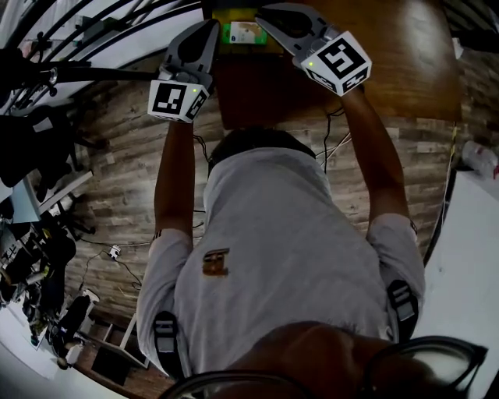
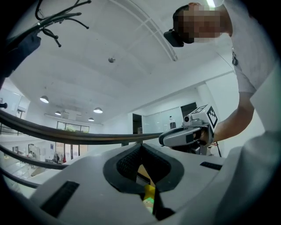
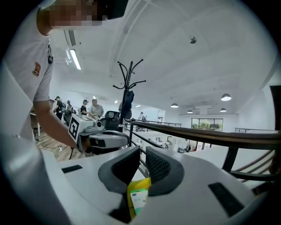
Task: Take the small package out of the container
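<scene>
left hand-held gripper: the grey plastic left hand-held gripper [image 1: 209, 33] with the black-and-white marker cube is hovering just left of the container. It's clenched, pads meeting at the tips with nothing caught between them.
container: the small yellow open-topped container [image 1: 226, 17] is sitting on the brown wooden counter [image 1: 390, 62], right between the two grippers.
package: the small flat white-and-green package [image 1: 244, 33] is lying inside the yellow container, and neither gripper is grasping it. Both gripper views are catching it down past the jaws.
right hand-held gripper: the matching grey right hand-held gripper [image 1: 263, 17] is hanging just right of the container. It's released only a crack, a thin slit between the pads, nothing in it. Can't tell if it's touching the container.
</scene>
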Tool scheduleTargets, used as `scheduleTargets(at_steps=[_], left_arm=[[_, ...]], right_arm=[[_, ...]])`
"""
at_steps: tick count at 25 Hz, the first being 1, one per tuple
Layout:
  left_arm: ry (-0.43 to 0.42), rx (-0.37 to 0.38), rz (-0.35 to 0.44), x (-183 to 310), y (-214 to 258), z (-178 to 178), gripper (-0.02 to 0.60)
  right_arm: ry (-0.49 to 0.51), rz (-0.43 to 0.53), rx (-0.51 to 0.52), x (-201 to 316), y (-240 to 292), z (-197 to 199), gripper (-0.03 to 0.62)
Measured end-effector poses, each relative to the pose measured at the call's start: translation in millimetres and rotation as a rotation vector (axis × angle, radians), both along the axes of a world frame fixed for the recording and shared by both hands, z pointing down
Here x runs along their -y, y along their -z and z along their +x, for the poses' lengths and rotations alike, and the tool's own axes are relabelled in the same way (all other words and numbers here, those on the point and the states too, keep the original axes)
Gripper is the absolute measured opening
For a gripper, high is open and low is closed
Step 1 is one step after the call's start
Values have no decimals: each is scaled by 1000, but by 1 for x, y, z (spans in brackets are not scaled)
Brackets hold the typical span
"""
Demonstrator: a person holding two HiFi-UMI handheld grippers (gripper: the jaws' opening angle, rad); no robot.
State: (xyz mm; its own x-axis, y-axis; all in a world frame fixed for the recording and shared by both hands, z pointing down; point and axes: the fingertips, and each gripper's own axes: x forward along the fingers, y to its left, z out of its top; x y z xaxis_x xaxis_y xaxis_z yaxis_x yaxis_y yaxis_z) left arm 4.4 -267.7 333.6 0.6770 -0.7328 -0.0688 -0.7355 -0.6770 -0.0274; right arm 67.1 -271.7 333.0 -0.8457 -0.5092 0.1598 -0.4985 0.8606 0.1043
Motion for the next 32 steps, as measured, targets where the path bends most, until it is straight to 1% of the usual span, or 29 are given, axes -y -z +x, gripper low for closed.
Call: scheduleTargets(at_steps=[4,10,11,12,13,15,17,24,28,32], left_arm=[[-2,13,-21,16,-18,-5,18],[-22,9,-39,29,-36,-10,18],[-26,8,-42,30,-39,-12,18],[-28,8,-46,31,-41,-13,18],[-29,8,-51,33,-43,-15,18],[-31,7,-59,36,-47,-19,18],[-30,4,-66,37,-52,-23,18],[-25,-2,-79,40,-59,-35,18],[-17,-4,-85,45,-63,-43,18],[-15,-12,-93,49,-64,-47,18]], right_arm=[[17,-15,-37,18,-20,-8,35],[45,-41,-132,32,-51,-20,40],[56,-51,-151,32,-56,-23,52],[70,-64,-171,33,-62,-26,115],[86,-79,-194,34,-69,-29,153],[110,-104,-245,36,-84,-35,169],[130,-125,-296,36,-100,-40,198],[197,-219,-441,38,-144,-55,239],[237,-263,-538,40,-169,-60,252],[251,-303,-624,44,-192,-60,262]])
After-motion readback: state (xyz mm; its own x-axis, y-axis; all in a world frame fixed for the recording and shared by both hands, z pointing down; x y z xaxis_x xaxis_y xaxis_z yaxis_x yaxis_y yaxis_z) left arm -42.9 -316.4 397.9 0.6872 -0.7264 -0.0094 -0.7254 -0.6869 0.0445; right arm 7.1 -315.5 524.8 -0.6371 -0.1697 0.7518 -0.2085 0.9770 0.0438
